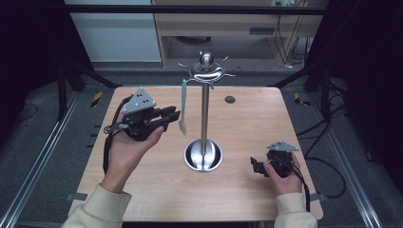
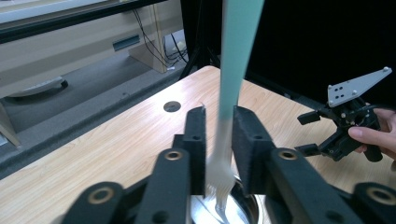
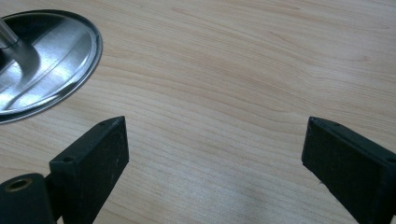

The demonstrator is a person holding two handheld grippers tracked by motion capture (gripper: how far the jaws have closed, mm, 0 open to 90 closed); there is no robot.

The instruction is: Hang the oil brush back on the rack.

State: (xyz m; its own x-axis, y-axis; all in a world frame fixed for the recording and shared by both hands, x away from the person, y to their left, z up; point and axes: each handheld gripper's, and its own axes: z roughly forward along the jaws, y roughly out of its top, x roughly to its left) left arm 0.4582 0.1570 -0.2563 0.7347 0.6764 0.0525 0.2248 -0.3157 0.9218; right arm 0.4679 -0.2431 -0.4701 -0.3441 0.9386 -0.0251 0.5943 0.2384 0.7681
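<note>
Mint brush hanging from a steel rack, between the left gripper's fingers

The flat mint-handled brush [image 1: 183,107] with pale bristles hangs from the chrome rack [image 1: 205,109]; the left gripper [image 1: 172,115] has 2 matte black fingers [image 2: 196,140] slightly parted around it, not pressing. The right gripper [image 1: 255,166] rests on the wood-grain bench [image 1: 247,118], fingers spread wide.

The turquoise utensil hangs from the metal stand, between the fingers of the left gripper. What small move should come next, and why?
Probably draw the left gripper straight back, away from the utensil. The utensil already hangs from a hook of the stand, and a little space shows at each side of it between the fingers. The right gripper rests on the table, open.
</note>
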